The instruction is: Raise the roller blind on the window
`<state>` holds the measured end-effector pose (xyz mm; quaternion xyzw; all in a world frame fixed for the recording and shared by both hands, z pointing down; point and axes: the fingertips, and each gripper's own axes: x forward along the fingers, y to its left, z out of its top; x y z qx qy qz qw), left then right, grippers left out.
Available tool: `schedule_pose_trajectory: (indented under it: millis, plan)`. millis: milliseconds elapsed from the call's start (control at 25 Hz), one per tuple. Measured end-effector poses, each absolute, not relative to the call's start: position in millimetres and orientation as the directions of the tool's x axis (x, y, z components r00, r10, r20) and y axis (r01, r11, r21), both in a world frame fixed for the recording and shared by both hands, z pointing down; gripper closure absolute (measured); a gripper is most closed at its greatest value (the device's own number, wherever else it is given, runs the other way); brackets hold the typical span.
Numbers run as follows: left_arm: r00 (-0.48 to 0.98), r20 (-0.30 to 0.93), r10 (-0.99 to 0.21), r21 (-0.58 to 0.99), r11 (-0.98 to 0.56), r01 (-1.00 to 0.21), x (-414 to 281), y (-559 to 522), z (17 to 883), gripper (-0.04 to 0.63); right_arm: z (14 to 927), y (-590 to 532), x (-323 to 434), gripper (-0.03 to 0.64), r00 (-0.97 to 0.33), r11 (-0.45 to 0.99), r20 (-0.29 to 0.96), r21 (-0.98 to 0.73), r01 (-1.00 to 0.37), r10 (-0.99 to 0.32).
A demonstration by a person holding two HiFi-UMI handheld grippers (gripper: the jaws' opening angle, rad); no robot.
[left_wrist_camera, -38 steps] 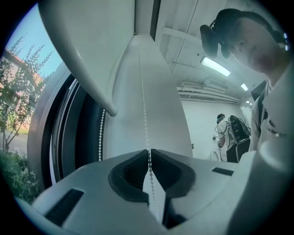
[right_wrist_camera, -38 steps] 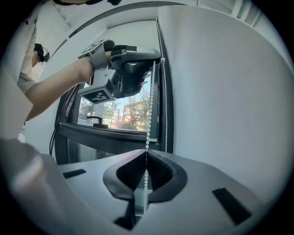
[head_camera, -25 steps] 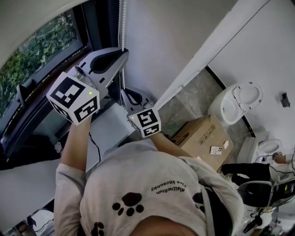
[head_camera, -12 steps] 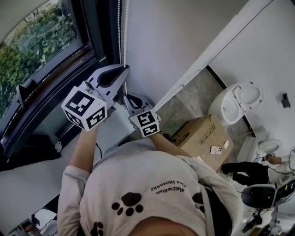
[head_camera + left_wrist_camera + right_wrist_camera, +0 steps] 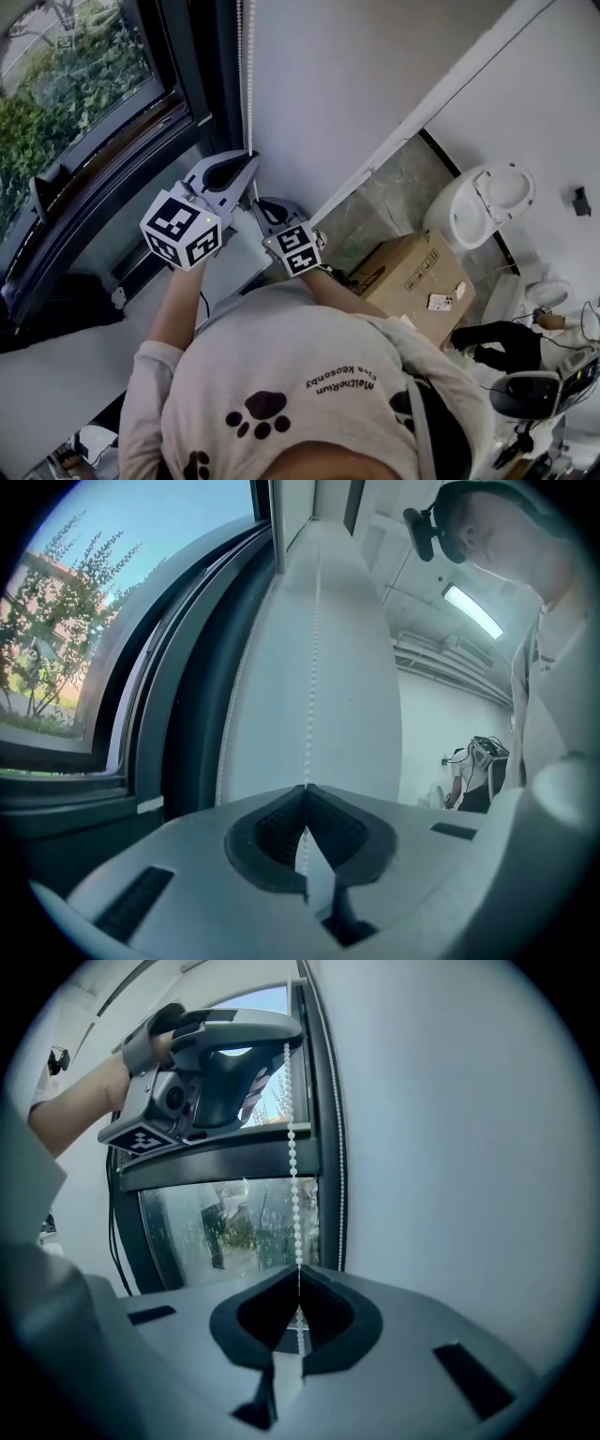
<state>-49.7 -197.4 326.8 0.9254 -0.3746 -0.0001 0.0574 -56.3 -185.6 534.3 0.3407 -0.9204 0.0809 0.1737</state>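
A white bead chain [image 5: 246, 75] hangs down the wall beside the dark window frame [image 5: 103, 159]. My left gripper [image 5: 251, 167] is shut on the chain, the higher of the two. In the left gripper view the beads [image 5: 313, 649] run straight up from the closed jaws [image 5: 306, 789]. My right gripper [image 5: 255, 202] sits just below it, also shut on the chain. In the right gripper view the chain [image 5: 293, 1166] runs taut from those jaws [image 5: 299, 1274] up to the left gripper [image 5: 286, 1040]. The blind itself is out of view.
A white wall [image 5: 337, 84] stands right of the chain. A second strand of beads [image 5: 339, 1147] hangs against the frame. Below the window is a white sill [image 5: 56, 366]. On the floor at right are a cardboard box [image 5: 412, 277] and a toilet [image 5: 483, 206].
My left gripper has come down along the wall with the chain in it, closer to the right gripper. The white curved edge at the top left has gone, and more window shows.
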Motion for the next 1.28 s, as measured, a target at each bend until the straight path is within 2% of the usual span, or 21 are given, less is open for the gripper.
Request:
schedule_pose_trajectory:
  millis: [320,600,640,720,1120,1280]
  plan:
    - [0.712,0.099,-0.695,0.185,-0.690,-0.700,-51,-199,375,0.586,580,-179,-48,0.607,-0.685,0.755,0.495,-0.086,-0.650,-0.534]
    - [0.711,0.099,-0.696,0.201,-0.686,-0.699,-50,-199,383,0.586,583,-175,-55,0.602,-0.683,0.780,0.513,-0.041,-0.624,-0.520]
    - [0.712,0.097,-0.695,0.201,-0.687,-0.698,-50,-199,383,0.586,580,-175,-56,0.589,-0.691,0.783,0.502,-0.043,-0.621,-0.520]
    - [0.714,0.093,-0.694,0.201,-0.689,-0.696,-49,-199,383,0.586,567,-176,-55,0.511,-0.708,0.780,0.467,-0.060,-0.623,-0.530]
    - [0.719,0.068,-0.692,0.204,-0.696,-0.689,-48,-200,381,0.586,407,-162,-27,0.506,-0.726,0.733,0.195,-0.046,-0.679,-0.660]
    - [0.722,0.061,-0.690,0.202,-0.700,-0.685,-48,-199,382,0.586,344,-157,-25,0.506,-0.739,0.740,0.086,-0.030,-0.672,-0.668]
